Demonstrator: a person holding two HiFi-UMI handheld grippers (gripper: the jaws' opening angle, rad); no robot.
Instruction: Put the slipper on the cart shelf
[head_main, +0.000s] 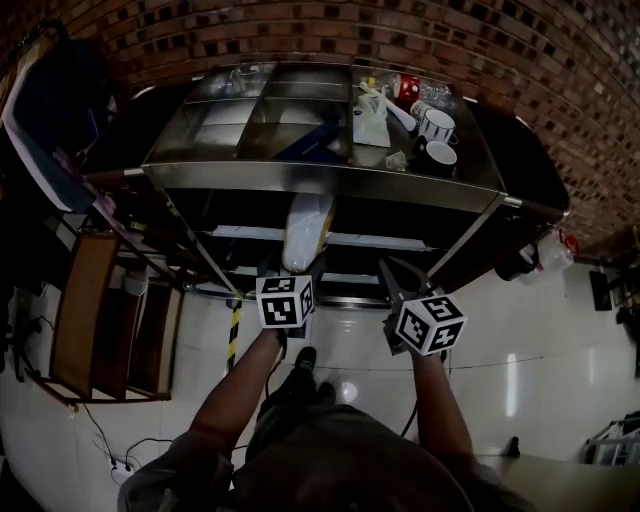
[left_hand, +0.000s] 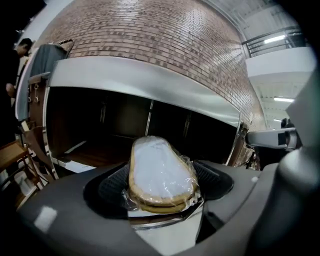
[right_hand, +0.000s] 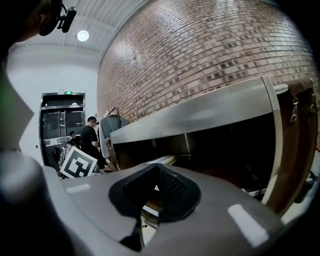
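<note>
A tan slipper pair wrapped in clear plastic (left_hand: 161, 176) sits between the pads of my left gripper (left_hand: 160, 187), which is shut on its heel end. In the head view the slipper (head_main: 306, 230) points away from me, its toe at the front edge of the steel cart (head_main: 300, 176), below the top and above the dark middle shelf (head_main: 350, 243). My left gripper (head_main: 300, 258) is right under it. My right gripper (head_main: 401, 282) hangs to the right of the slipper, in front of the cart. Its jaws are shut with nothing between them (right_hand: 150, 197).
The cart top carries two mugs (head_main: 437, 126), a bag and bottles at the right. A wooden frame (head_main: 110, 315) stands at the cart's left and a blue item (head_main: 50, 110) lies beyond it. A brick wall (head_main: 400, 35) backs the cart. People (right_hand: 91, 137) stand far off.
</note>
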